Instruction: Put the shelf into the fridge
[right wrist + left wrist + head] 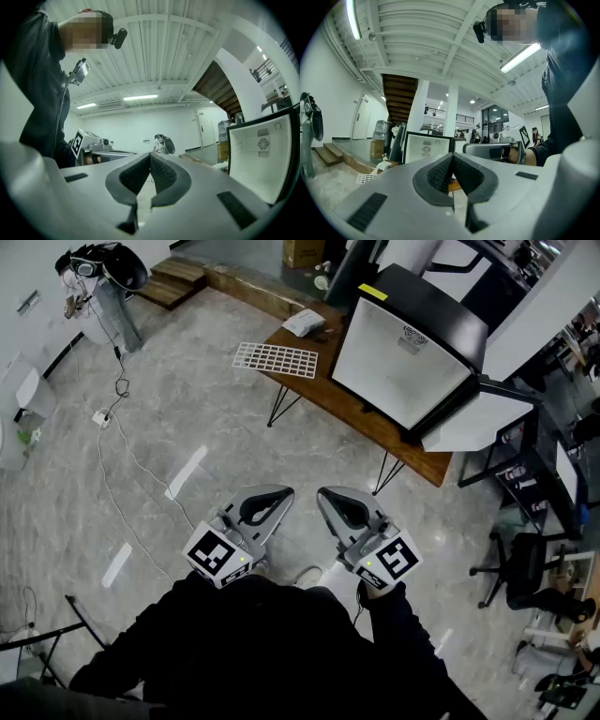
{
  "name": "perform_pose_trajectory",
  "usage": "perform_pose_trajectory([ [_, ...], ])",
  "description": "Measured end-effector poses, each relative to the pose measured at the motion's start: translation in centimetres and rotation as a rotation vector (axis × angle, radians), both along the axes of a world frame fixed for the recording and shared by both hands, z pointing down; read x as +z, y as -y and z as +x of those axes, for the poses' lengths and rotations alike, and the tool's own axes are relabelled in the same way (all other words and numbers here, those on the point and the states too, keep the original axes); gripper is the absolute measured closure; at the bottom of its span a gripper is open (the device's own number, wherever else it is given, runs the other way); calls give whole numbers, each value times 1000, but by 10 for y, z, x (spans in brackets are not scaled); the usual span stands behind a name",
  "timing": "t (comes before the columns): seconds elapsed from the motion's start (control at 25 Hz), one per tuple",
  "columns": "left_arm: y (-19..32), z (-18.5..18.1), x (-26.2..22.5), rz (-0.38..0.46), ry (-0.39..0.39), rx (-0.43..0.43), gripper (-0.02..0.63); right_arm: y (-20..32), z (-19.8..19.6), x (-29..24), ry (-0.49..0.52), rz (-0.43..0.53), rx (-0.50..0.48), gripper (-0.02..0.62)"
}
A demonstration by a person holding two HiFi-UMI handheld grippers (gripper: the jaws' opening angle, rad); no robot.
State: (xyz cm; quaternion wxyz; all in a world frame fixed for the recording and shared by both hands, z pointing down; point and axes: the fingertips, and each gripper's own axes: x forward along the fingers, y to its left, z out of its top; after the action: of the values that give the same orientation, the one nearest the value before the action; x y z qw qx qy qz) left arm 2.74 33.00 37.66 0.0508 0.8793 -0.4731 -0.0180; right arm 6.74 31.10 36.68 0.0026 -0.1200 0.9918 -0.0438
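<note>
A white wire shelf [275, 359] lies flat on the left end of a wooden table [375, 420]. A small black fridge [405, 360] with a white inside stands on that table, its door [483, 418] swung open to the right. My left gripper [281, 493] and right gripper [325, 495] hang side by side close to my body, well short of the table, both shut and empty. In the left gripper view the shelf [365, 178] and the fridge [427, 147] show far ahead beyond the left gripper [452, 155]. The right gripper [150, 155] has the fridge [262, 159] on its right.
A white box [304, 322] sits on the table behind the shelf. A cable with a power strip [101, 417] trails over the marble floor at the left. A black office chair [516, 568] and a dark rack [525, 465] stand at the right. Wooden steps [178, 279] lie far back.
</note>
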Motion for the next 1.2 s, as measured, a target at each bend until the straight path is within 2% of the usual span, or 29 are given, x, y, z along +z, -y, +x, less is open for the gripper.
perform_pose_trajectory([
  [0.28, 3, 15, 2, -10, 10, -11, 601, 5, 14, 4, -12, -4, -8, 595],
  [0.4, 4, 26, 3, -13, 19, -24, 601, 5, 25, 6, -28, 29, -5, 595],
  [0.68, 12, 37, 13, -45, 38, -93, 601, 8, 43, 5, 20, 54, -57, 594],
  [0.8, 21, 27, 16, -50, 44, -113, 601, 18, 37, 7, 51, 38, -76, 594],
  [0.96, 44, 7, 26, -53, 39, -121, 601, 41, 15, 22, 39, 9, -92, 594],
  [1.2, 105, -51, 35, -43, 49, -81, 601, 95, -45, 27, 62, -15, -35, 594],
])
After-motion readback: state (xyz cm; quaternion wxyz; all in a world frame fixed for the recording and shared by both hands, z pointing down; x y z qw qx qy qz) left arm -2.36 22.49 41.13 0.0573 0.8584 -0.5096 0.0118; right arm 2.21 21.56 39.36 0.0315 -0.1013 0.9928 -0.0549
